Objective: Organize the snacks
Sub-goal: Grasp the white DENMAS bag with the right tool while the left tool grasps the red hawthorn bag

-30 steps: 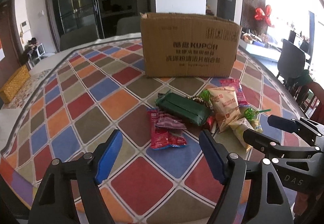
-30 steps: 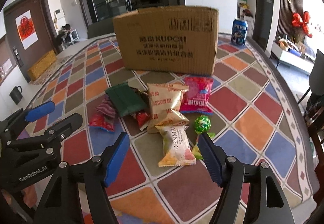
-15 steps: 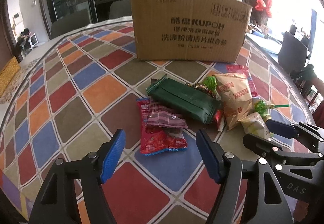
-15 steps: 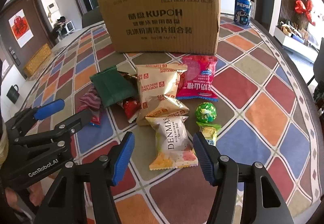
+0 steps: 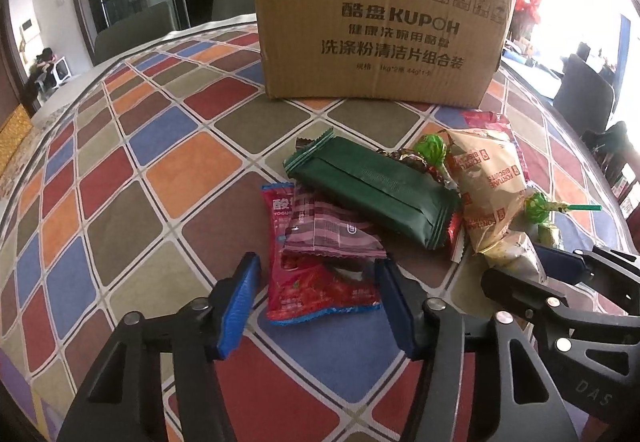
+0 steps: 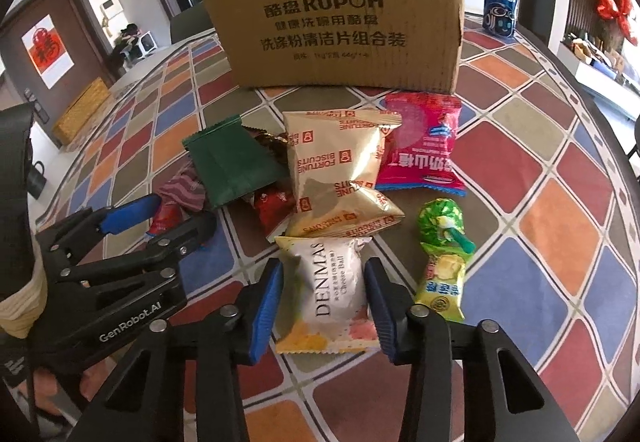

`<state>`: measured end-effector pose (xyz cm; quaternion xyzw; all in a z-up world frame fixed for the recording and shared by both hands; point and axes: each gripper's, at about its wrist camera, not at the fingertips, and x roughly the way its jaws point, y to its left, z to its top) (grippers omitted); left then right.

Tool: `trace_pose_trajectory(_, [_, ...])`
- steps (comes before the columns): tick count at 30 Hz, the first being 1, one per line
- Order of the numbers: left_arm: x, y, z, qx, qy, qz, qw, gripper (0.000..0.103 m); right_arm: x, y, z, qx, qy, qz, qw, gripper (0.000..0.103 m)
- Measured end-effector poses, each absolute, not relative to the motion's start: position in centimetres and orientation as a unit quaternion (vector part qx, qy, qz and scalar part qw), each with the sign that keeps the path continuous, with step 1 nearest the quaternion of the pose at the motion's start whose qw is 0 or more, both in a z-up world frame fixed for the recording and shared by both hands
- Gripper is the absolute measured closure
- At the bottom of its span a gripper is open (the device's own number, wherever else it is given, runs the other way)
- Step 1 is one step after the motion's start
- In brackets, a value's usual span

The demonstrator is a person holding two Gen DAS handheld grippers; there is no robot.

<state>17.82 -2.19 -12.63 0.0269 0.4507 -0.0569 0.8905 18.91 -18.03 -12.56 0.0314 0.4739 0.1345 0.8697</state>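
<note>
A pile of snacks lies on the checkered tablecloth (image 5: 168, 170) in front of a cardboard box (image 5: 380, 42). My left gripper (image 5: 316, 282) is low over a red yogurt packet (image 5: 320, 290). Its jaws are closing with the packet between them, and a small gap shows at the left pad. A maroon striped packet (image 5: 332, 234) and a green packet (image 5: 372, 186) lie just beyond. My right gripper (image 6: 323, 282) straddles a white Denmas packet (image 6: 332, 294). Its jaws are closing too, the pads right at the packet's edges, and the packet is not squeezed.
Two Fortune biscuit packets (image 6: 340, 154), a pink packet (image 6: 424, 146), a green lollipop (image 6: 440, 222) and a yellow-green candy (image 6: 440, 290) lie around the Denmas packet. A Pepsi can (image 6: 500, 8) stands behind the box on the right. Chairs ring the table.
Both grippers have come down and forward over the pile. Their jaws have narrowed, the left around the red yogurt packet and the right around the Denmas packet.
</note>
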Motion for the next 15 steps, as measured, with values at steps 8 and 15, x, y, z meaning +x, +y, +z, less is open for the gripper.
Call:
trace_pose_trajectory(8, [17.98,-1.90,-12.71,0.011,0.456,-0.061,0.888,0.054,19.16,-17.58,-12.49,0.034,0.477,0.143,0.866,0.067])
trace_pose_trajectory(15, [17.31,-1.65,-11.92,0.009,0.453,-0.058,0.890,0.056,18.91,-17.53,-11.82,0.037,0.470,0.143,0.870,0.068])
